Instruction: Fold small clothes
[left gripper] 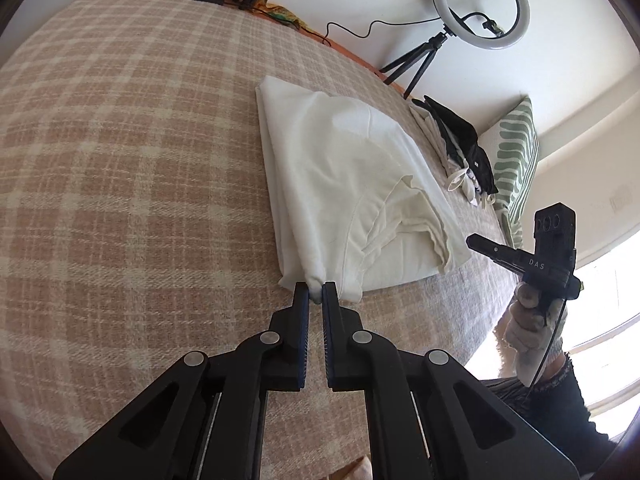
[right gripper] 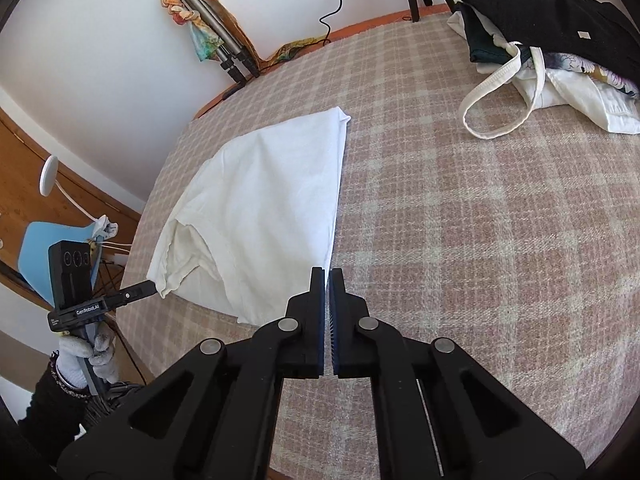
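Left claw [left gripper: 316,294] clamps the white garment [left gripper: 344,184]; right claw [right gripper: 329,280] seemingly pinches its edge, visible only there.

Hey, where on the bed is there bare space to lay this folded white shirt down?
Bare plaid blanket lies between the white shirt and the pile of clothes, and the wide stretch on the shirt's other side is free too. It is crowded at the pile beside the green-patterned pillow.

A white cotton T-shirt [left gripper: 344,184] lay partly folded on the checked bed, its crumpled sleeve toward four o'clock.
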`<state>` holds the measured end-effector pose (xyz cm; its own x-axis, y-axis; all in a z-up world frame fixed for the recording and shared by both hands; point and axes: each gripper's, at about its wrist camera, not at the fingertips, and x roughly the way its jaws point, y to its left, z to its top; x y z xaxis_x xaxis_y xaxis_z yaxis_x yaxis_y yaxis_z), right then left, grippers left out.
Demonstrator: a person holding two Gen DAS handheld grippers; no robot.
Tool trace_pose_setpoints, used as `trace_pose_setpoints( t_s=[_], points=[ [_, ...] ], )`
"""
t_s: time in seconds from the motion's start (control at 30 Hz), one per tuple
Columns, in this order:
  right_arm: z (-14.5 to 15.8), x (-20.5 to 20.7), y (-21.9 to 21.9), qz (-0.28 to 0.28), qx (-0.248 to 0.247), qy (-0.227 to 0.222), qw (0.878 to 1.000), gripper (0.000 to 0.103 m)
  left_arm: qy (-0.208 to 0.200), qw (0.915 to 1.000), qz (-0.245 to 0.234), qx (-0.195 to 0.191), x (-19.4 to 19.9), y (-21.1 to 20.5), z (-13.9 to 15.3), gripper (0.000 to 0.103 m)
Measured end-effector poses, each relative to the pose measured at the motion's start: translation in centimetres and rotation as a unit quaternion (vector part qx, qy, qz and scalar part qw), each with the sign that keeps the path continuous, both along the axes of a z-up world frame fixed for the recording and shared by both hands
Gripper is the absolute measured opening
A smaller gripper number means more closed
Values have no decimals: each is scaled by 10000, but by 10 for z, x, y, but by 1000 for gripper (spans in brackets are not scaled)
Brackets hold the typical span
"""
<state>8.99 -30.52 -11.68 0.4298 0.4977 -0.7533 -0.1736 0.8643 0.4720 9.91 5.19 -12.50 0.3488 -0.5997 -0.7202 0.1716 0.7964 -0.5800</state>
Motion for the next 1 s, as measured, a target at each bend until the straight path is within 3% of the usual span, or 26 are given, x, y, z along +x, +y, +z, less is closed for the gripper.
trace_pose_setpoints(
  t_s=[0.07,0.13,0.17,0.2,0.27,0.37,0.47,0.57,0.77,0.93,1.0],
  points=[
    [3,5,-1,52,-32,-23,10000,7,115,9999,97,58,3,7,0,7],
    [8,13,-5,9,195,12,9998,22,-4,9997,226,-67,5,16,8,11],
    [10,18,-7,-14,327,35,9995,36,-78,9994,320,-103,9,20,13,17],
    [11,23,-8,-47,375,54,9993,41,-120,9991,392,-144,13,24,16,25],
    [13,35,-5,-133,236,29,9996,41,-176,9981,540,-232,25,29,21,31],
    [15,56,-2,-149,299,6,9994,41,-236,9970,717,-168,52,32,24,32],
    [20,81,1,-215,224,-83,9995,41,-52,9956,829,-435,86,36,17,33],
    [20,104,1,-318,532,-39,9981,41,128,9935,997,-539,113,35,9,42],
    [-9,138,6,-461,628,364,9963,41,315,9924,1039,-579,149,31,-8,42],
    [-20,152,10,-430,912,522,9935,41,420,9883,1117,-953,161,30,-20,41],
    [-19,156,13,-416,1019,500,9927,30,392,9890,1003,-1016,164,25,-19,38]
  ],
)
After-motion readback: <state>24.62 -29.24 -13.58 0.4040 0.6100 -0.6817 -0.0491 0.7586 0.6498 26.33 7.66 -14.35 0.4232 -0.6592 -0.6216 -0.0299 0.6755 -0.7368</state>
